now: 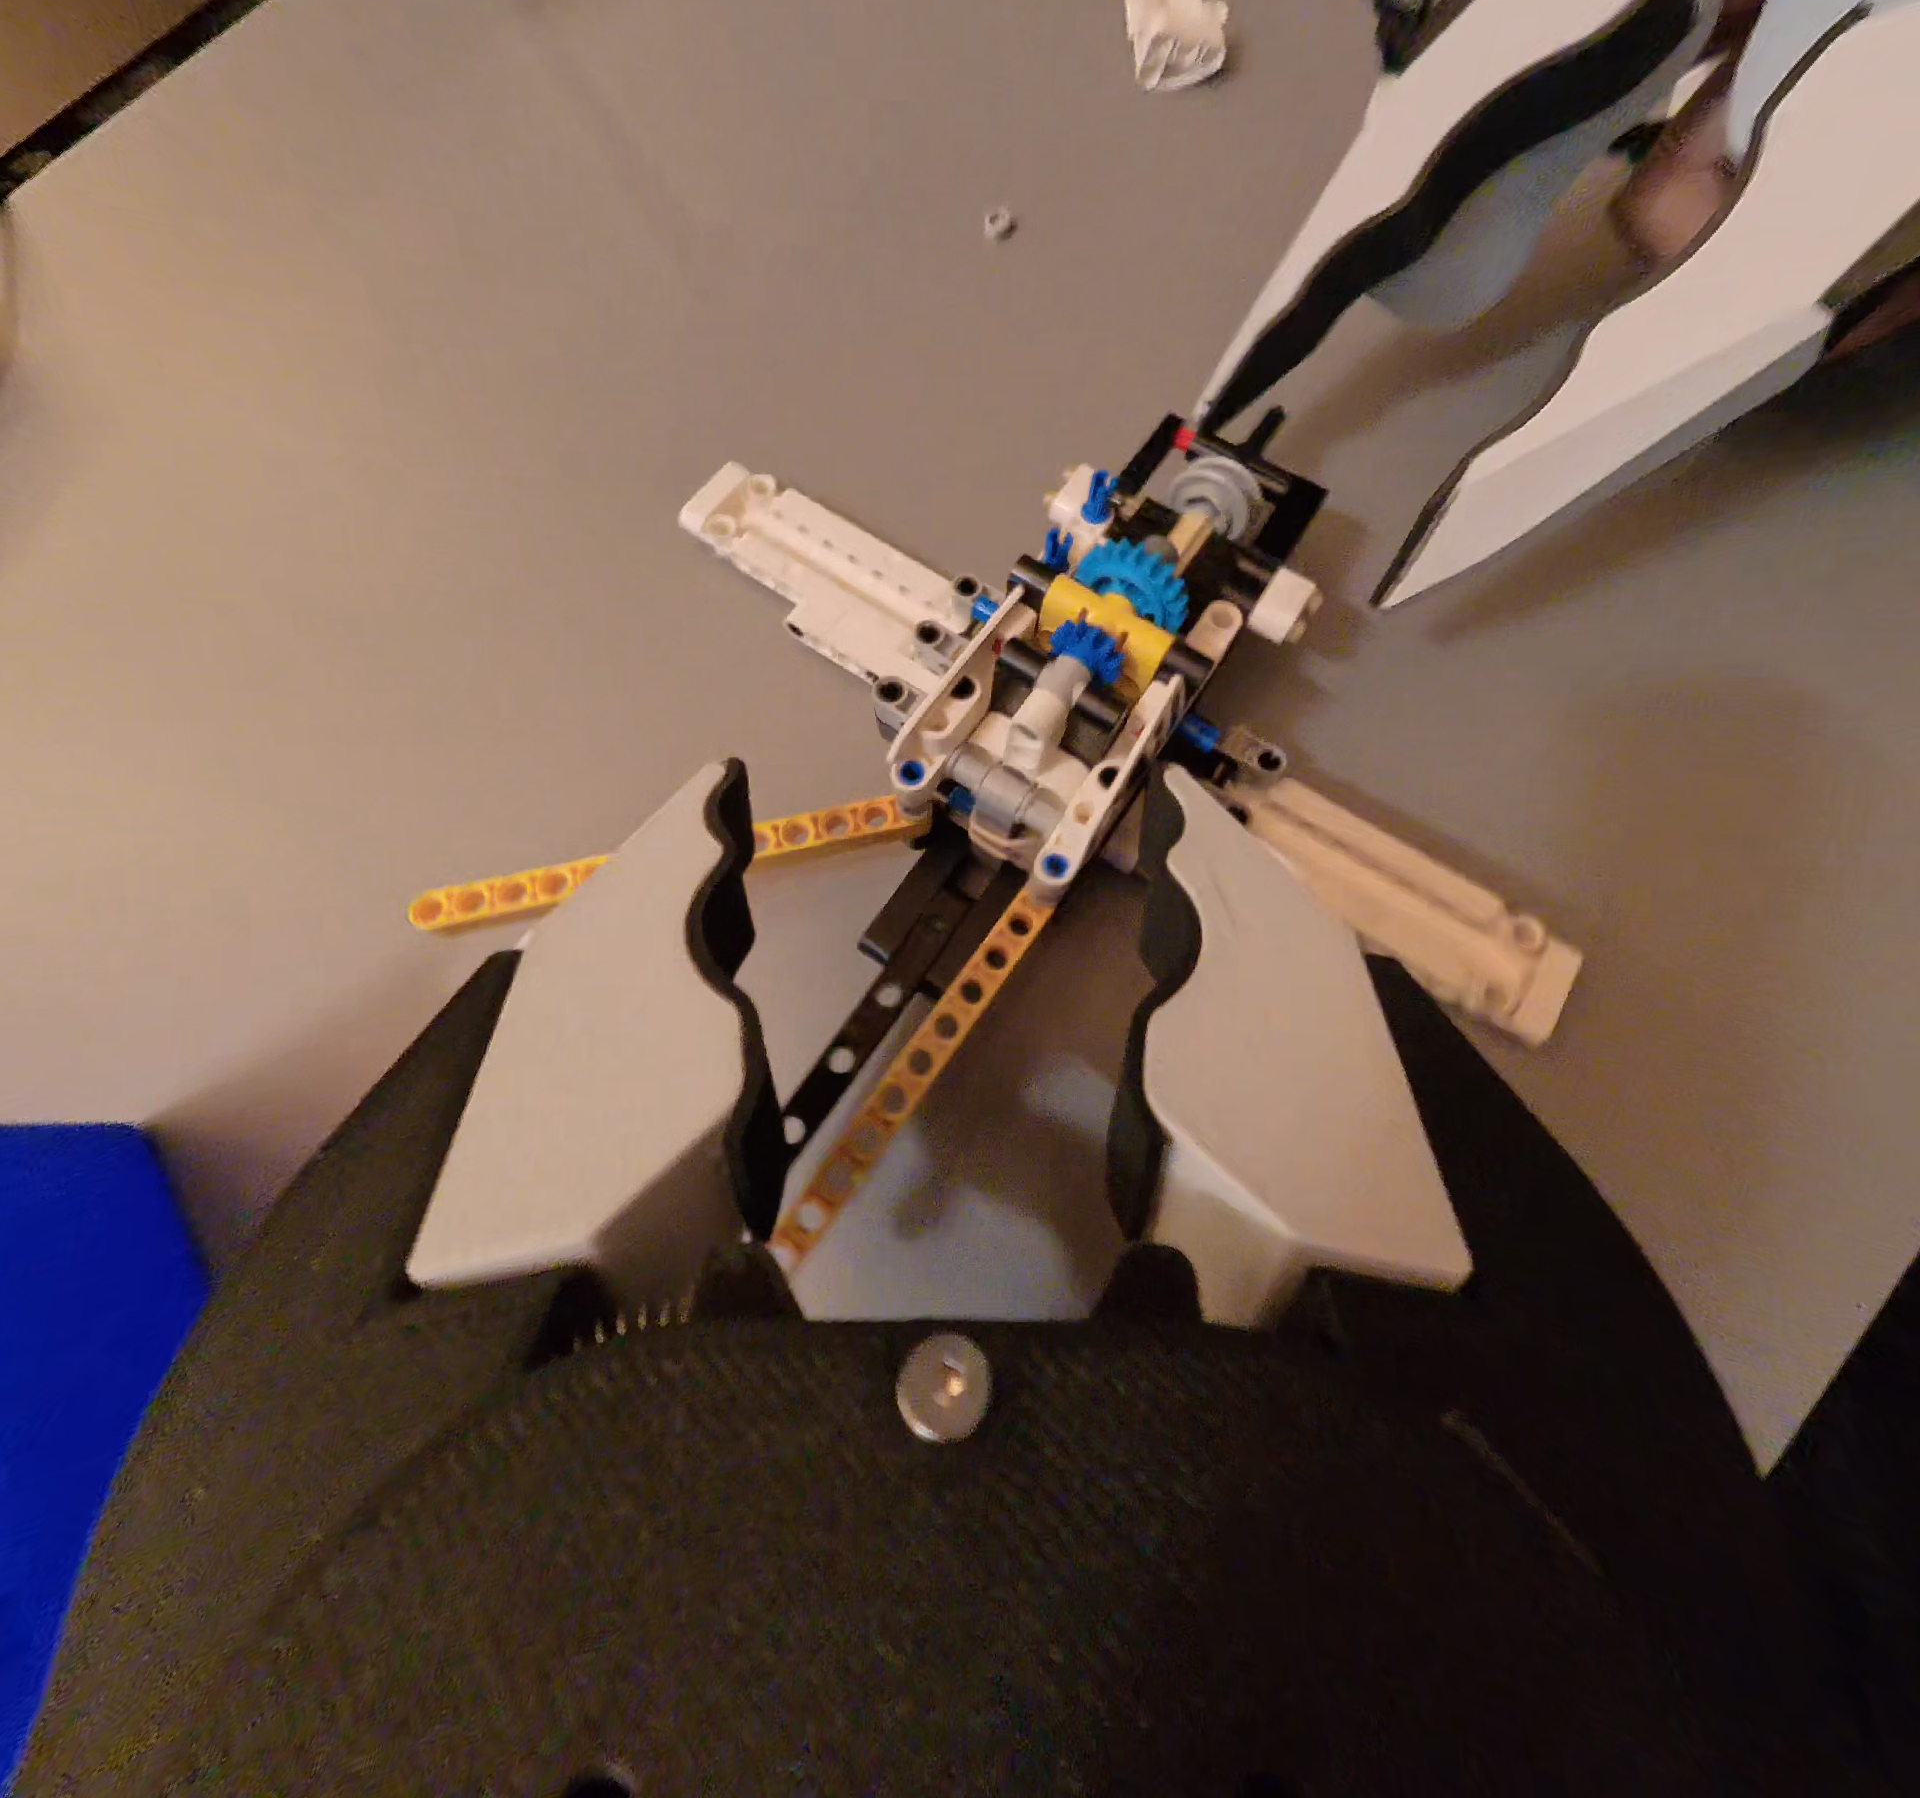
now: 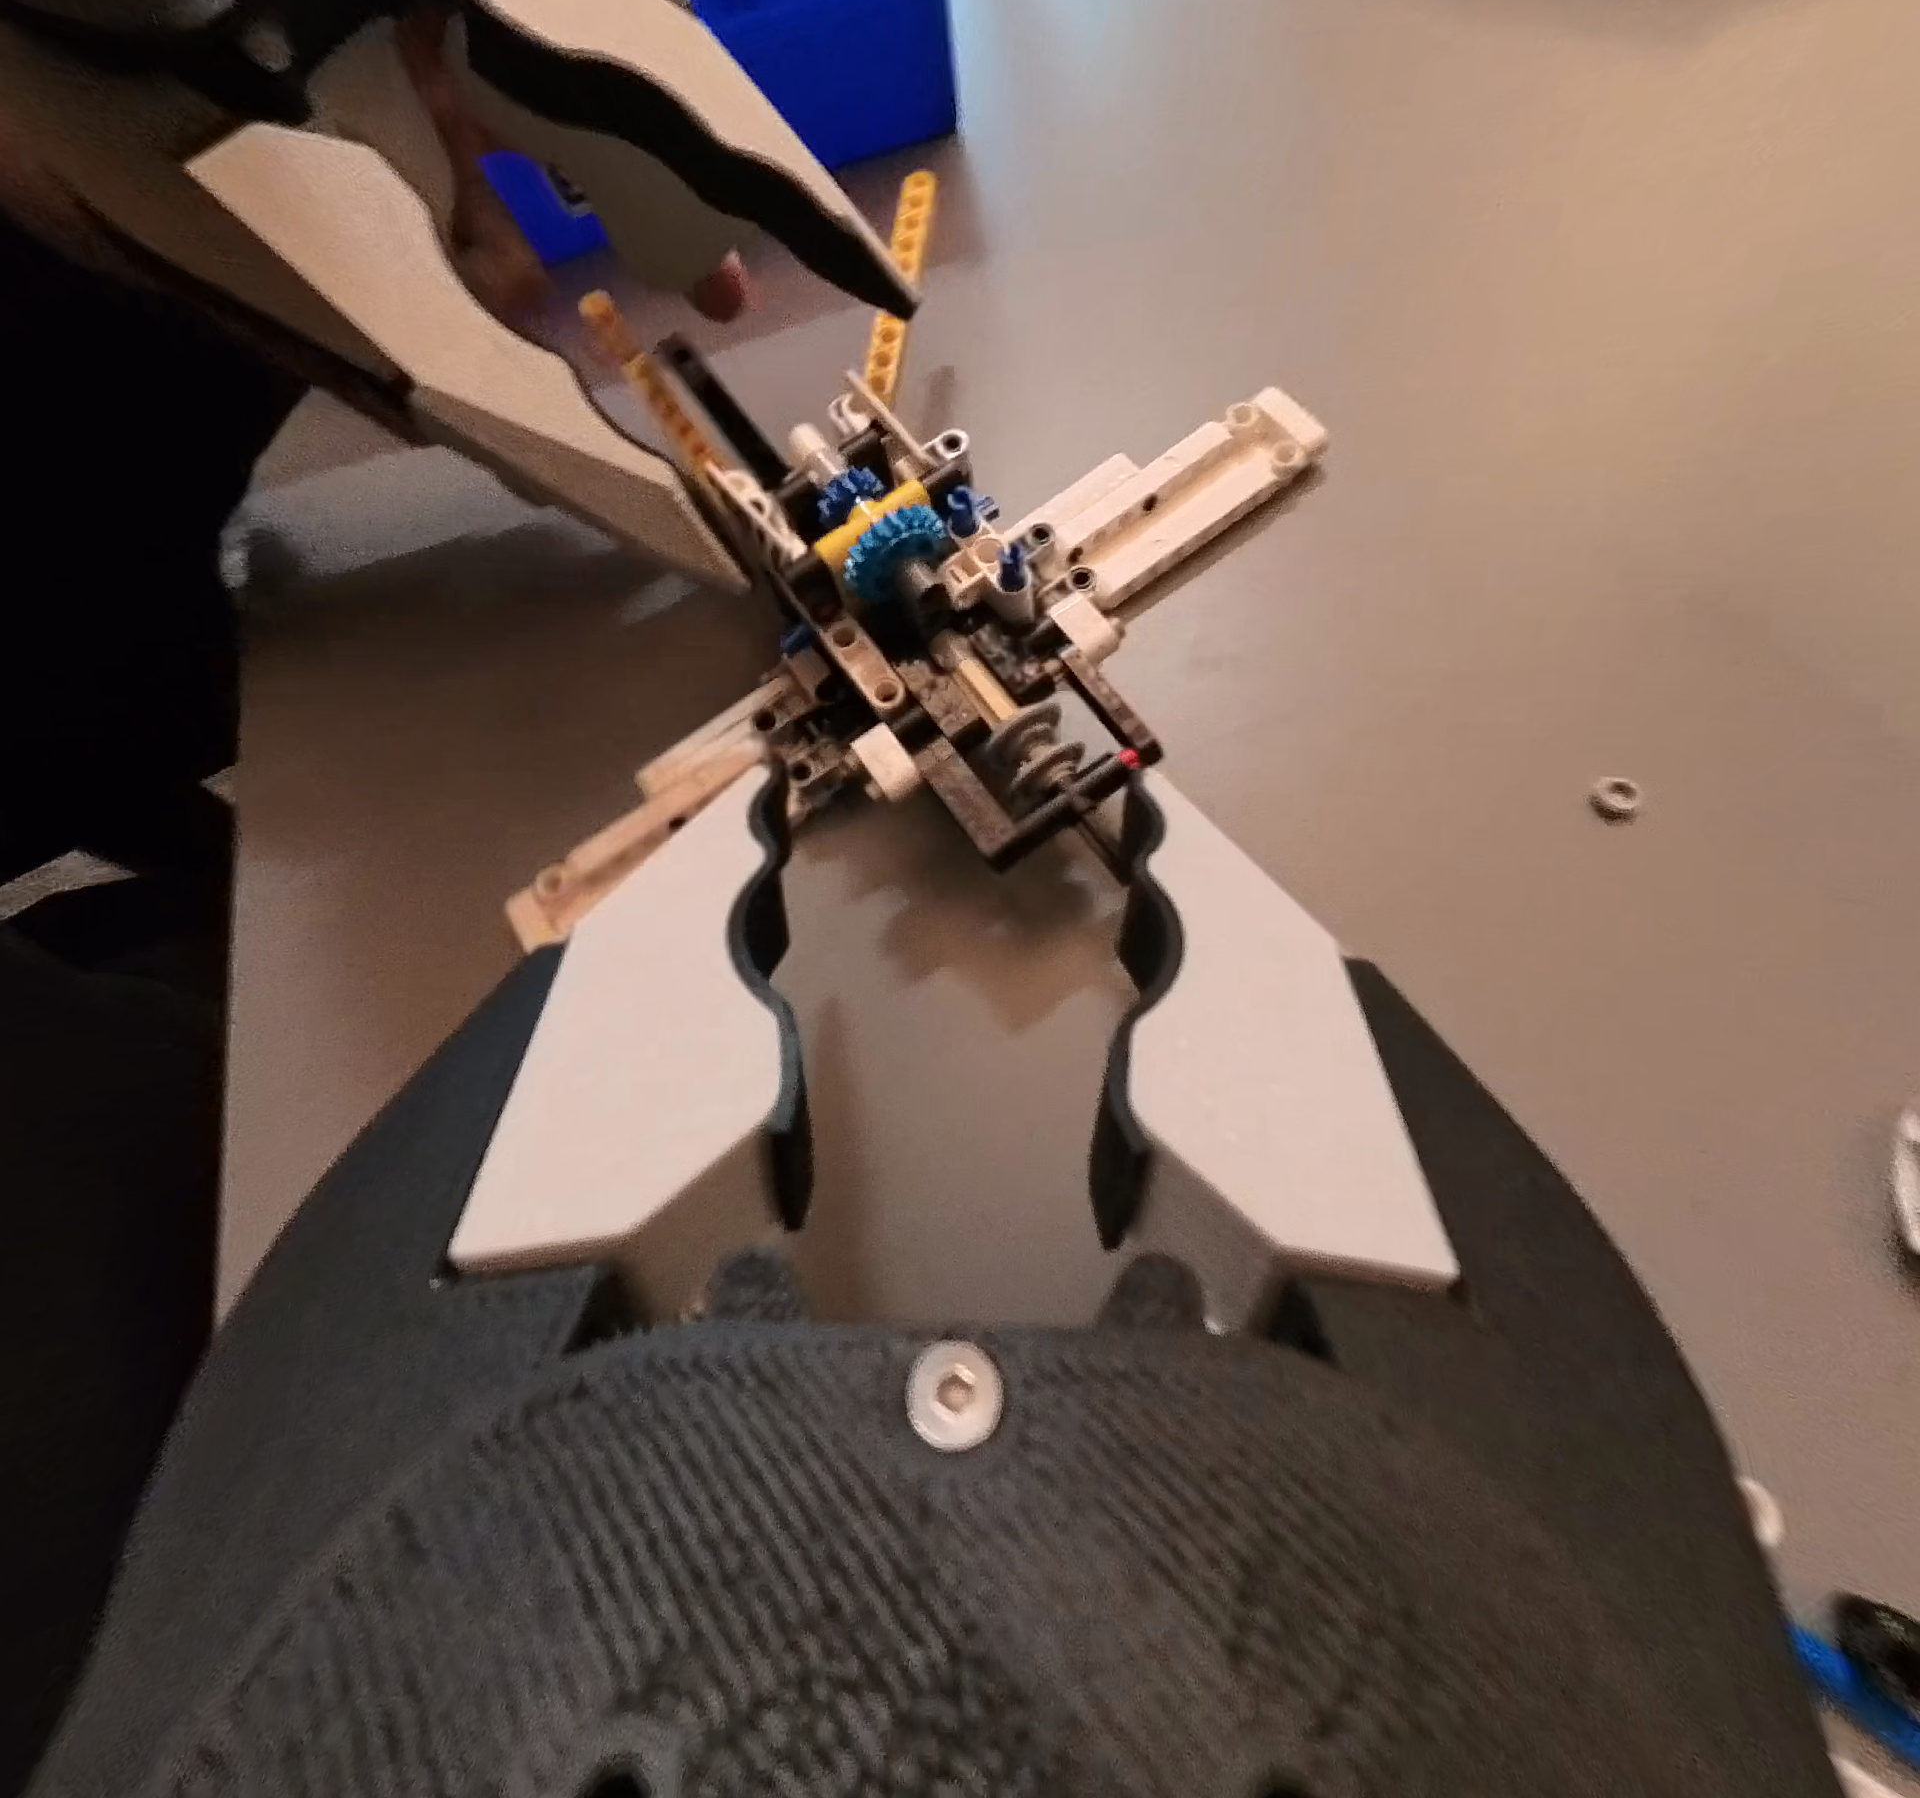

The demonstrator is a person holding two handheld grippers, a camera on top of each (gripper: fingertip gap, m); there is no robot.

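- While sitting at the left edge of the left wrist view, a blue bin is showing no writing that can be read.
- The left hand-held gripper is hanging spread wide and released, its fingers flanking a yellow beam and black beam that are trailing from the brick model.
- The model, with blue gears and white side panels, is resting on the grey surface.
- The right hand-held gripper is standing released at the model's black frame end, one fingertip just beside it; no printed brand is visible.
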